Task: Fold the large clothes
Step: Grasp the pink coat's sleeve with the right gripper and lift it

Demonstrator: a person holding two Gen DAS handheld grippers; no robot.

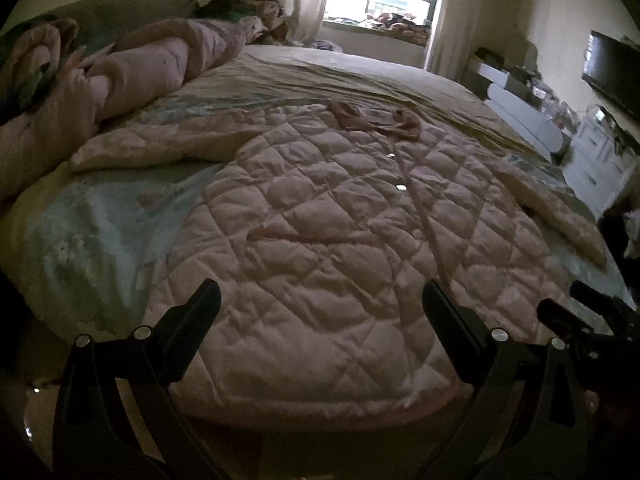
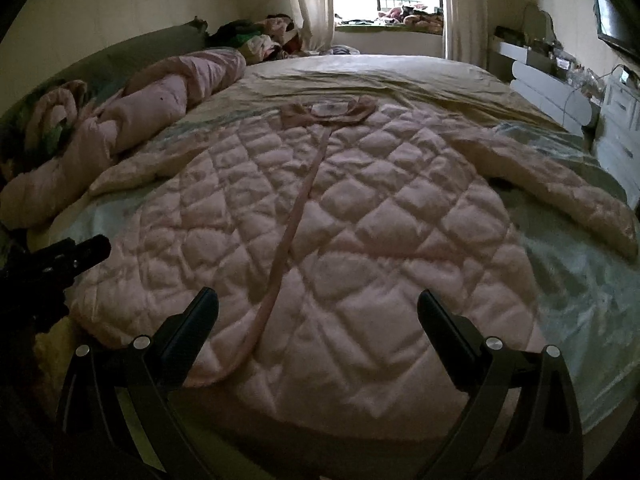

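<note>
**Quilted coat spread flat, folding not yet begun**

The pink quilted coat lies front-up on the bed, directly ahead of both grippers, sleeves spread to either side. The left gripper and right gripper hover near its hem, jaws released and empty. No fold is visible; every fold remains.

Both wrist cams low, facing jacket

The left gripper and right gripper hover side by side, jaws spread wide.
</note>
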